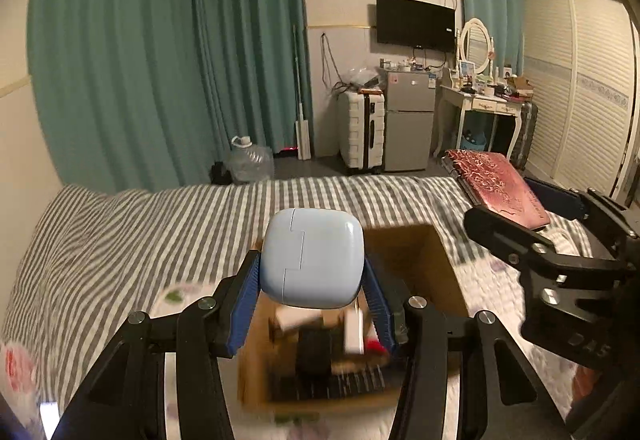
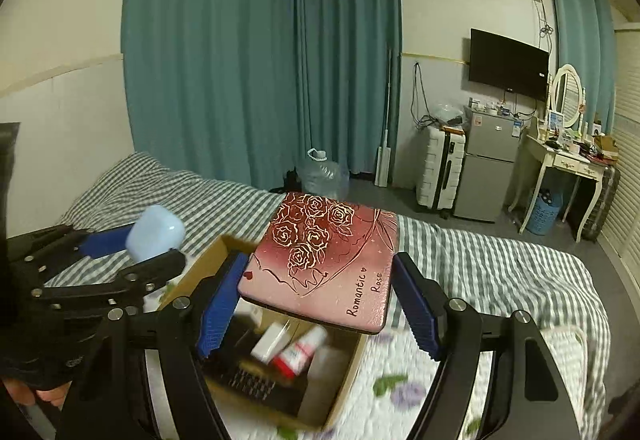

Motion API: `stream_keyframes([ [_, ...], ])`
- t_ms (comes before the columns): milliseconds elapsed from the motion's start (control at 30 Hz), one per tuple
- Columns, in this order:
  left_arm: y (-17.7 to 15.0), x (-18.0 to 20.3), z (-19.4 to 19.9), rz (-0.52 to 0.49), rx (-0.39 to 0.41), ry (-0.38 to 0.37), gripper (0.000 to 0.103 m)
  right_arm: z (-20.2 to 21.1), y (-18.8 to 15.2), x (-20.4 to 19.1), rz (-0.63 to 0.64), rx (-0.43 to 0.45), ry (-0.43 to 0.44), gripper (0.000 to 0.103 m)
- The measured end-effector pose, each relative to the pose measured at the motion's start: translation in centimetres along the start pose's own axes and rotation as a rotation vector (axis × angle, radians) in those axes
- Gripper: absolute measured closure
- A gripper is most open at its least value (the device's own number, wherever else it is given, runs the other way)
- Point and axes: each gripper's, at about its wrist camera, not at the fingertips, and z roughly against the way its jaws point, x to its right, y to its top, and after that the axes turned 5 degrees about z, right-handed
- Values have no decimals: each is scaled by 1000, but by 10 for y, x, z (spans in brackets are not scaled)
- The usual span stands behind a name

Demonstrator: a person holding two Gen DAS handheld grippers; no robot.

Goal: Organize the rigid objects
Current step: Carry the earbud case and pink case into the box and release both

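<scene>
Pale blue, glossy plastic: the earbud case (image 1: 313,259), a rounded square with a seam line across its face, sits pinched between the ribbed blue pads (image 1: 245,302) of your left gripper (image 1: 312,280). Its jaws are closed partway, pressed against the case's two sides, and you hold it in the air above the open cardboard box (image 1: 432,260).

Pink-red, smooth hardcover: the flat tin or notebook (image 2: 320,260), rounded at its corners, lined with gold roses and lettered "Romantic Rose". Your right gripper (image 2: 318,300) holds it level, jaws spread wide and clamped on its left and right edges, over the same box's near corner.

Brown corrugated card: the box (image 2: 344,372), top open, rests on the bed. Inside, blurred: a white-and-red bottle (image 2: 300,354), a small white carton (image 2: 270,344), and dark items you cannot make out.

Grey-and-white striped cloth: the bedsheet (image 1: 160,224); nearer you, a white quilt (image 2: 400,392) printed with purple flowers and green leaves.
</scene>
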Motion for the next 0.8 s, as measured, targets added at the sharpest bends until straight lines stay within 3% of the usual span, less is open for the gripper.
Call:
stream_keyframes([
  [200, -13, -6, -77, 22, -86, -43, 52, -46, -14, 13, -13, -32, 0, 30],
  [400, -29, -1, -121, -9, -174, -78, 52, -79, -27, 19, -31, -91, 18, 30],
  [500, -34, -1, -127, -7, -199, -92, 50, -78, -28, 20, -25, -88, 18, 30],
  [633, -35, -2, -120, -8, -175, -44, 43, -74, -33, 21, -28, -98, 14, 29],
  [800, -32, -22, -96, 73, -163, -56, 43, -72, -40, 21, -29, -125, 30, 29],
])
